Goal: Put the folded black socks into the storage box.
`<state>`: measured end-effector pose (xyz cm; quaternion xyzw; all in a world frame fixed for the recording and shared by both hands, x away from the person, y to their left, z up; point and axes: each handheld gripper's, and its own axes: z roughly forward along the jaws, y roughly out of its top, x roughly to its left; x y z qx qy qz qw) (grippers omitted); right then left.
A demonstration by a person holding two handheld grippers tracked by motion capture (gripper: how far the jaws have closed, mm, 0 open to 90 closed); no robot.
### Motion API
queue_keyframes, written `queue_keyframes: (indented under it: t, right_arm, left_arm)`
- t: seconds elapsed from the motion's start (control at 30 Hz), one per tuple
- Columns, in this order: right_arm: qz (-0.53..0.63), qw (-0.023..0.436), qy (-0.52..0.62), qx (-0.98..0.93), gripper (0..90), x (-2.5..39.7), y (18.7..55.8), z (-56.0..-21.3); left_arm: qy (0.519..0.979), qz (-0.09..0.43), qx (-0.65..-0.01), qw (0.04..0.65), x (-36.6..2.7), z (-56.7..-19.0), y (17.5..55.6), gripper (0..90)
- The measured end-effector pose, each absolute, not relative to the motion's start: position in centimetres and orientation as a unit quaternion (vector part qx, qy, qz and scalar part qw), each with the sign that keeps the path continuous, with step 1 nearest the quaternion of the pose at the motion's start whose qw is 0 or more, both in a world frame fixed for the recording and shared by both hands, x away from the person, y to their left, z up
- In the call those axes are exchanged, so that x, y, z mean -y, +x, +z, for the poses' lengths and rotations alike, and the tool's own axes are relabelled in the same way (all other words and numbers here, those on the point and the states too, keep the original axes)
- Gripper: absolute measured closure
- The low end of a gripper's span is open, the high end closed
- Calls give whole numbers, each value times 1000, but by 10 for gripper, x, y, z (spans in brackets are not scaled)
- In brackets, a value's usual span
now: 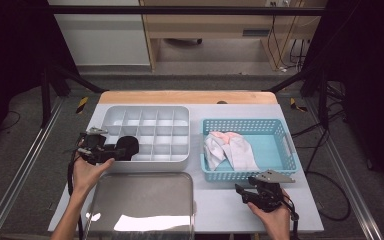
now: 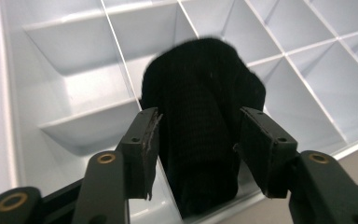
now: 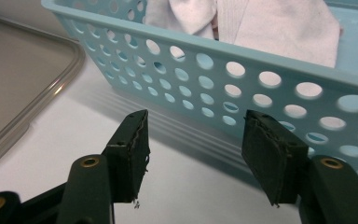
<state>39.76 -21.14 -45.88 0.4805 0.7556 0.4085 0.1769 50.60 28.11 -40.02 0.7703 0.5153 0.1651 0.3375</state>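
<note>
1. From the high view I cannot make out the jaw tips of my left gripper (image 1: 111,151); they merge with the black sock (image 1: 128,146), dark on dark.
2. In the left gripper view the bottom of the black sock (image 2: 200,126) drops below the organizer's wall and is cut off by the frame edge, so I cannot see how deep it sits.
3. The sock is rolled into a bundle at the front-left corner of the white divided organizer (image 1: 145,131), in or over a front-row cell; which cell exactly I cannot tell.
4. My left gripper (image 2: 198,140) has its jaws on either side of the sock. The right pad looks pressed to the fabric; a thin gap shows by the left pad, so I cannot tell if it is clamped.
5. My right gripper (image 3: 193,149) stands wide apart with nothing between its jaws, over the bare table just in front of the blue basket (image 3: 261,79).
6. The white and pink cloths (image 1: 227,147) lie in that basket; their far ends are cropped in the right gripper view.
7. The steel tray (image 1: 145,200) lies near me, partly glared out.
</note>
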Motion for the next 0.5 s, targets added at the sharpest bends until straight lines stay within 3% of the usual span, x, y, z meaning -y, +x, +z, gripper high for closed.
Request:
queue_keyframes:
  t: [0.33, 0.5]
  right_arm:
    - [407, 178, 477, -758, 420, 211, 398, -459]
    - [406, 178, 475, -760, 422, 211, 398, -459]
  left_arm:
    - [782, 153, -516, 313, -273, -412, 514, 710]
    - [791, 153, -518, 287, -268, -416, 512, 763]
